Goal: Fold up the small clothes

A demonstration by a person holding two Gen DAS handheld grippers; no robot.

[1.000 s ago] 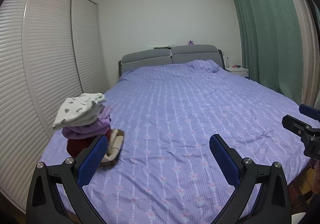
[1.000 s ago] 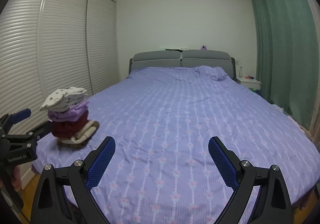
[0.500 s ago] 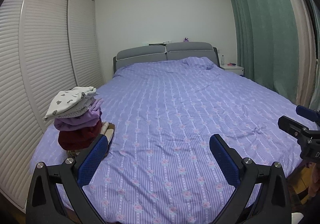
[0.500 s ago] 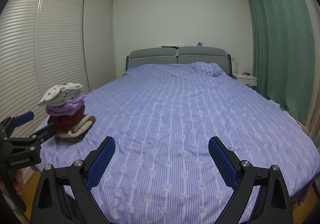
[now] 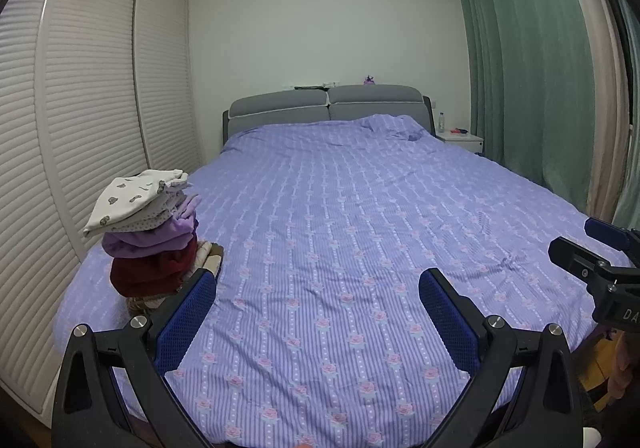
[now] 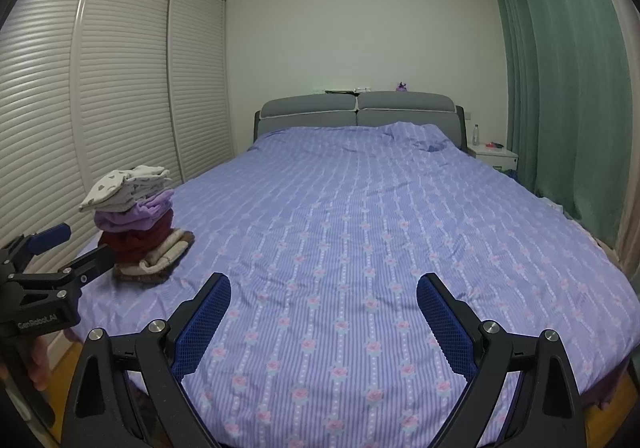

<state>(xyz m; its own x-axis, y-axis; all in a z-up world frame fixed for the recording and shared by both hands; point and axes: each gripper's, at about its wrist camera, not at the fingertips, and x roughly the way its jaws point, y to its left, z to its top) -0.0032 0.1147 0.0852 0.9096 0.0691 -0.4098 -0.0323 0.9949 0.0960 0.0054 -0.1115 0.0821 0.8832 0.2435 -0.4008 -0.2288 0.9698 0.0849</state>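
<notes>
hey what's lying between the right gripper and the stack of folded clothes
Only bare purple bedspread between the right gripper and the stack, as the right wrist view shows.

My pile of small clothes (image 5: 149, 236) sits on the bed (image 5: 340, 248), near its left edge, close to the foot. They are folded and stacked up tall. A white spotty one is on top, tipping over. Under it are purple ones, a dark red one, and brown and cream ones.

Left claw (image 6: 48, 254) reads, perhaps, "GenRobot.AI".
</notes>
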